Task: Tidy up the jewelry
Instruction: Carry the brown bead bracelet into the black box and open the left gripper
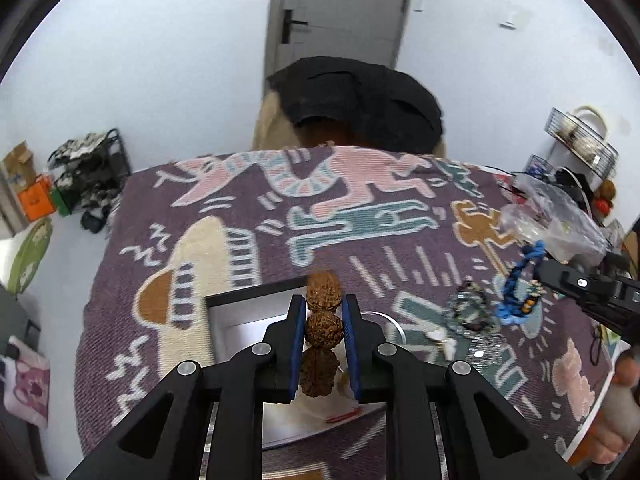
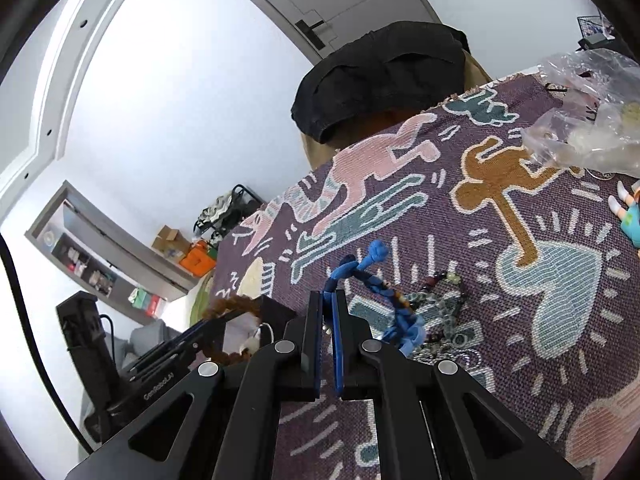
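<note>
Item one: brown bead bracelet (image 1: 322, 330), of large, knobbly seed beads. Held in the left gripper (image 1: 323, 338), whose blue pads (image 1: 297, 344) are clamped on one bead, above the open box (image 1: 240, 320) at the near left of the patterned cloth (image 1: 248, 216). Likely light; each bead is hard and rough, so the grip should hold, but the string lets the rest dangle and swing. Best taken across a single bead, as here.

Item two: blue braided cord bracelet (image 2: 362, 270) with small beads. Pinched in the right gripper (image 2: 329, 322), fingers closed tight on the cord, its far end standing up and its beaded part trailing to the right. Soft and limp; take it mid-cord.

Item three: heap of mixed bead strands (image 2: 442, 304) on the cloth, just right of the cord. Loose, probably tangled.

Item four: crumpled clear plastic bag (image 2: 580, 128), far right.
</note>
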Tool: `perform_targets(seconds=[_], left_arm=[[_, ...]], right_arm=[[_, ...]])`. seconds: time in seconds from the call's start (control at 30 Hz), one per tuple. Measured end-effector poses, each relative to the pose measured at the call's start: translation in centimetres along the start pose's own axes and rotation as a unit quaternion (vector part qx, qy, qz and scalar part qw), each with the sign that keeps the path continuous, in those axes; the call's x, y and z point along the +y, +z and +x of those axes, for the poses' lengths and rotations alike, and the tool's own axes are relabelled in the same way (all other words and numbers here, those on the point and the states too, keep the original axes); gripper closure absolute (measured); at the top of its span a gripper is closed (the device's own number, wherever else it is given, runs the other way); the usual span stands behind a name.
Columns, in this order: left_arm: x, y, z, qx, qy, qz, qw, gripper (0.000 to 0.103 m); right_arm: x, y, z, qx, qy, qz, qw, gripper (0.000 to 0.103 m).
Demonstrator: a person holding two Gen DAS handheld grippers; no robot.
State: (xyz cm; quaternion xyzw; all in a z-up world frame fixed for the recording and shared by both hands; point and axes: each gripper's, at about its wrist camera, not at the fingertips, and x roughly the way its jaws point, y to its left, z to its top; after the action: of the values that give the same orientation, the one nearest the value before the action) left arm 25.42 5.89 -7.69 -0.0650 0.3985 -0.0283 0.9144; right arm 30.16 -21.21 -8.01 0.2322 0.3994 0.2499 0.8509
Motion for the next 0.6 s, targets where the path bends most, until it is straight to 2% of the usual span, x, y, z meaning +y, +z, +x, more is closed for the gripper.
perform_targets(seconds=[0.17, 0.23, 0.3, 0.37, 0.4, 0.43, 0.6], left_arm=[[2.6, -0.2, 0.1, 0.013, 0.013, -0.031, 0.9994, 0.083], [3.5, -0.4, -0.1, 0.019, 0.003, -0.042, 0.9989, 0.082], [3.9, -0.5, -0.5, 0.018, -0.003, -0.043, 0.9989, 0.068], [4.1, -0.6, -1.4, 0.003, 0.005, -0.039, 0.9992, 0.036], [4.2, -0.6, -2.2, -0.013, 0.01, -0.037, 0.9992, 0.031], [4.4, -0.6, -2.7, -0.024, 0.012, -0.036, 0.999, 0.027], [5.5, -0.7, -4.3, -0.037, 0.012, -0.041, 0.9984, 0.027]], right_arm=[[1.8, -0.2, 0.8, 0.008, 0.009, -0.015, 1.0, 0.097], [2.7, -0.3, 1.1, 0.011, 0.012, -0.022, 1.0, 0.097], [3.6, -0.5, 1.4, 0.014, 0.015, -0.03, 0.999, 0.097], [4.6, -0.5, 1.7, 0.016, 0.019, -0.038, 0.999, 0.097], [5.0, -0.6, 1.8, 0.017, 0.021, -0.041, 0.999, 0.097], [5.6, -0.7, 1.9, 0.018, 0.023, -0.045, 0.999, 0.097], [8.0, -0.9, 2.8, 0.027, 0.035, -0.063, 0.997, 0.097]])
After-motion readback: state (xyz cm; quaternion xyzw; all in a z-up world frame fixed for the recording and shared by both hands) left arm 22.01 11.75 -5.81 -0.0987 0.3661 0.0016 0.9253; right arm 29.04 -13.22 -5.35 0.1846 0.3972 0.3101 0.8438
